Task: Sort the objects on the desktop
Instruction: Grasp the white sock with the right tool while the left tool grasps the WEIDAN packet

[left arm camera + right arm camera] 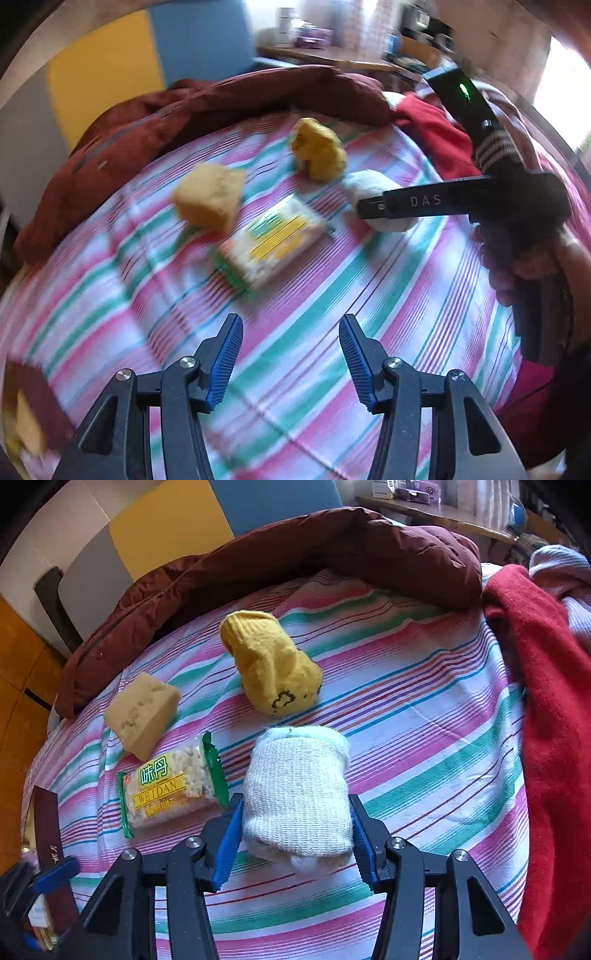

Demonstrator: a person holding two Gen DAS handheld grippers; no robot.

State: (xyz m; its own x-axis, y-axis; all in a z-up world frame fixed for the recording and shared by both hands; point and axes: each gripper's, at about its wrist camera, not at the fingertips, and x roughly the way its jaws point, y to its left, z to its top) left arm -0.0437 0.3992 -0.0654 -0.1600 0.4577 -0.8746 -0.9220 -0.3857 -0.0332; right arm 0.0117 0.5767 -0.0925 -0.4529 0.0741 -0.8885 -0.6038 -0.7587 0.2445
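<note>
While my right gripper (295,834) clamps its blue pads on both sides of the rolled white sock (297,797), my left gripper (291,363) hangs unclenched with nothing but striped cloth (332,332) between its fingers. Just ahead of the right gripper lies the yellow sock (271,664); to its left sit the snack packet (171,790) and, beyond that, a sponge (142,714). Blur makes the left view unreliable, I think.
</note>
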